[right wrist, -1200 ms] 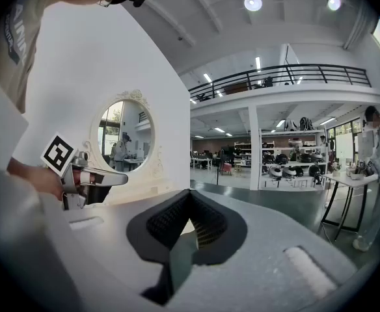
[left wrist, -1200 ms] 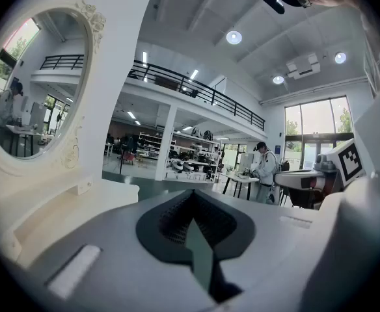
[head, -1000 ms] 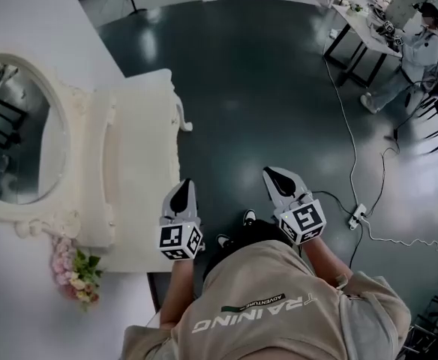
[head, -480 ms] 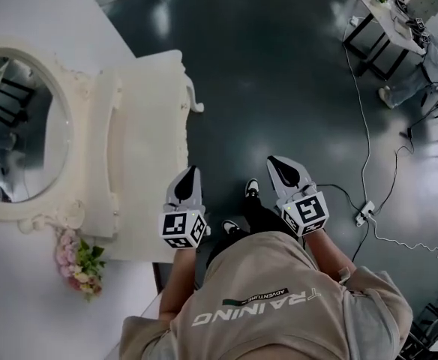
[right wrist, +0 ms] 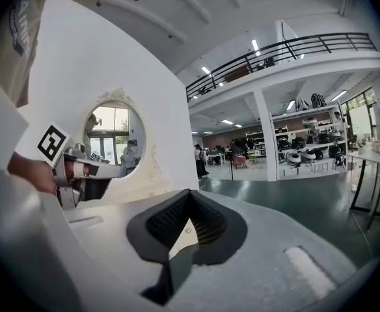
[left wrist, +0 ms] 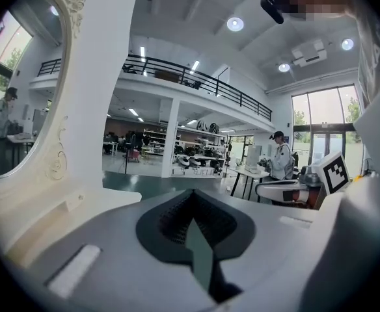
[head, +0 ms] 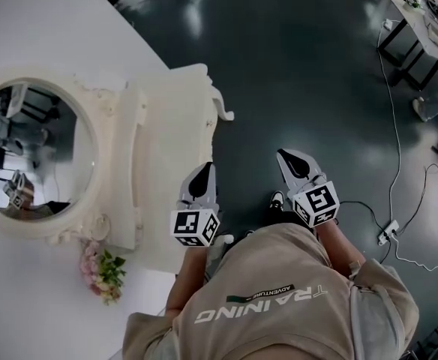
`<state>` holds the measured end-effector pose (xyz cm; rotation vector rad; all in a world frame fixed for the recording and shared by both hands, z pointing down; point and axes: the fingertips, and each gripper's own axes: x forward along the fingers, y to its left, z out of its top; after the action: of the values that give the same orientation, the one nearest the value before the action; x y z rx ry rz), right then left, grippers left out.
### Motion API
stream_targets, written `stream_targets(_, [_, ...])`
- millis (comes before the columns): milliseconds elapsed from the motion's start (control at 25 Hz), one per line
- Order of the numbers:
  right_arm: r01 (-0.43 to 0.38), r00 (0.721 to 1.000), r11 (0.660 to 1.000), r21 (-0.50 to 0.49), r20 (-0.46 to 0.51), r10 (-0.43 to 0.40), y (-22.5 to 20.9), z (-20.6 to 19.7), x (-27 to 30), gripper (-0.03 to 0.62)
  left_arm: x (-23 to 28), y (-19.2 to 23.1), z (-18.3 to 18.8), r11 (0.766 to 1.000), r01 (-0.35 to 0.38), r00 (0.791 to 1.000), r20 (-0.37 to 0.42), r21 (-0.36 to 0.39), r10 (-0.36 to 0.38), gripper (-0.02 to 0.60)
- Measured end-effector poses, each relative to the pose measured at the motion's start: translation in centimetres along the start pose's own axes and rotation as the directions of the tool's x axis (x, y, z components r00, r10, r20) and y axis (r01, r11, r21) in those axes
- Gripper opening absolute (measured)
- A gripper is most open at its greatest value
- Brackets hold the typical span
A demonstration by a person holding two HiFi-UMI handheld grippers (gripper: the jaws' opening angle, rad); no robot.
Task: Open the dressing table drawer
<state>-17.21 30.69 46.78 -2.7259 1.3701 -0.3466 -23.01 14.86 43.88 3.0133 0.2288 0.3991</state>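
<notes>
we are holding the left gripper [head: 202, 175] at the front edge of the dressing table [head: 166, 133], fingers closed on nothing; the right gripper [head: 296, 162], fingers likewise closed and empty, is hanging over the floor [head: 294, 66].

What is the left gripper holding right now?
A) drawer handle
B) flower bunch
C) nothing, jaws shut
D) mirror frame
C: the left gripper view shows the left gripper with its jaws together and nothing between them; in the head view it sits by the near edge of the dressing table.
</notes>
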Motion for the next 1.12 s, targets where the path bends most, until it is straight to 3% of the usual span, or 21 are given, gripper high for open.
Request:
stream_targets(200, [-0.025, 1.000, 1.000, -0.002, 0.016, 0.025, -3.2, 1.7, 2.9, 0.002, 3.8, 0.7, 1.0, 1.000, -0.022, 1.000, 0.005, -0.013, 0.022, 0.019])
stream_targets(360, [-0.026, 1.000, 0.999, -0.045, -0.012, 0.026, -5.7, 1.2, 3.6, 0.003, 6.3, 1.6, 1.2, 0.996, -0.079, 0.997, 0.015, -0.031, 0.080, 0.018])
stream_targets(480, [-0.025, 0.999, 1.000, -0.019, -0.046, 0.024, -7.2, 0.2, 3.9, 0.003, 7.6, 1.8, 0.6, 0.994, -0.096, 0.995, 0.000, -0.047, 0.096, 0.018])
stream_targets(840, [-0.025, 0.996, 1.000, 0.017, -0.081, 0.026, -10.2, -0.8, 7.7, 0.003, 12.0, 2.3, -0.2, 0.998, -0.054, 0.996, -0.077, -0.013, 0.053, 0.018])
stream_targets(1120, [-0.036, 0.991, 0.999, 0.006, -0.127, 0.037, -12.1, 0.0, 12.6, 0.003, 18.1, 6.1, 0.5, 0.998, -0.034, 0.998, -0.063, -0.061, 0.030, 0.018])
